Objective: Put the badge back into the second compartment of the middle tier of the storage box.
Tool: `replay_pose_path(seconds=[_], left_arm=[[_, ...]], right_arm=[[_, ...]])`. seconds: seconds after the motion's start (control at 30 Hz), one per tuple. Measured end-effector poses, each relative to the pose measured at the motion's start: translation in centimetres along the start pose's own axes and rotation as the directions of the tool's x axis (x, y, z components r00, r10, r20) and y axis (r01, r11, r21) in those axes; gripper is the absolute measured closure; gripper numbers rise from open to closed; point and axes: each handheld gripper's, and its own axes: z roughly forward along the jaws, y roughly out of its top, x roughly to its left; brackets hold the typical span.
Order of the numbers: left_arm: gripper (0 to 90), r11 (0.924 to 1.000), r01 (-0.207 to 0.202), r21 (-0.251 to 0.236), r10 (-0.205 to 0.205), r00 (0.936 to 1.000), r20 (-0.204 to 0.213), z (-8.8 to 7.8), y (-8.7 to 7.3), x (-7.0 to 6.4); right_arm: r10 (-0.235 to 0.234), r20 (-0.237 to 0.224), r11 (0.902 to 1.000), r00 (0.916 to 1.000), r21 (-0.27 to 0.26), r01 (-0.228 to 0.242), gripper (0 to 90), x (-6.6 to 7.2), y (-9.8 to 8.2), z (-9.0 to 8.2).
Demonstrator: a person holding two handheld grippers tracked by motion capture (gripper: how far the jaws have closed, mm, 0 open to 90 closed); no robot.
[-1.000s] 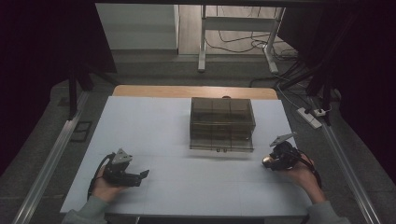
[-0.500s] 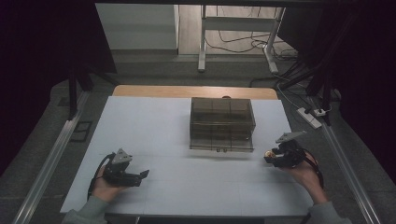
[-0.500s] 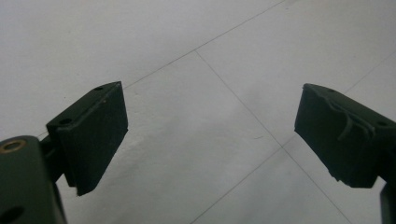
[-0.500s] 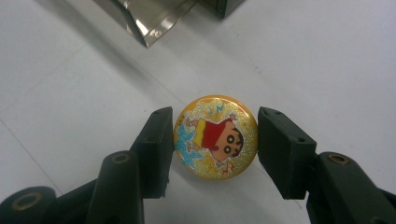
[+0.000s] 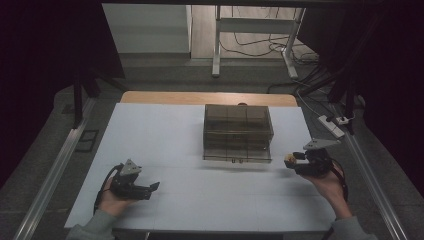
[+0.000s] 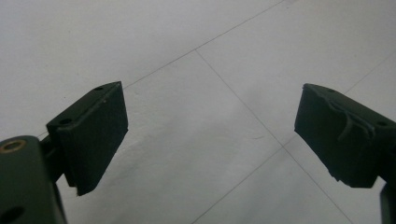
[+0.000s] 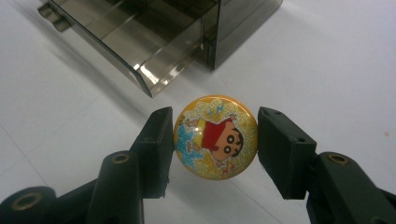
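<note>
A round cartoon badge (image 7: 215, 136) is pinched by its edges in the right hand-held gripper (image 5: 291, 159), above the bench (image 5: 165, 135) just right of the smoked plastic drawer box (image 5: 237, 132). The badge should be kept level, the grip held firm, and the open drawer (image 7: 140, 44) approached squarely. The left hand-held gripper (image 5: 154, 187) is rested low near the bench, jaws spread and empty.

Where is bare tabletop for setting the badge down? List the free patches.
Free: the wide stretch left of the box, and the front strip between the left tongs and the right tongs holding the badge. Tight: between box and right tongs.
</note>
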Motion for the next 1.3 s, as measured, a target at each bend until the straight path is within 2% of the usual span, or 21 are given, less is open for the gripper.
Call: replay_pose_path(seconds=[0.33,0.47,0.77,1.3], left_arm=[[9.8,1.0000,-0.001,0.004,0.001,1.0000,-0.001,0.1,0.0,0.0],[9.8,1.0000,-0.002,0.004,0.002,1.0000,-0.001,0.1,0.0,0.0],[9.8,1.0000,-0.003,0.007,0.003,1.0000,0.000,0.1,0.0,0.0],[9.8,1.0000,-0.005,0.004,0.005,1.0000,0.002,0.2,0.0,-0.1]], right_arm=[[0.019,-0.005,0.9956,0.9998,-0.092,-0.019,47.4,0.2,0.5,-0.9],[0.014,0.004,0.9933,0.9999,-0.115,-0.013,47.5,0.6,0.8,-1.2],[0.005,0.000,0.9876,1.0000,-0.157,-0.005,47.5,1.4,1.6,-1.5],[-0.006,0.006,0.9793,1.0000,-0.202,0.007,47.5,2.4,3.2,-1.3]])
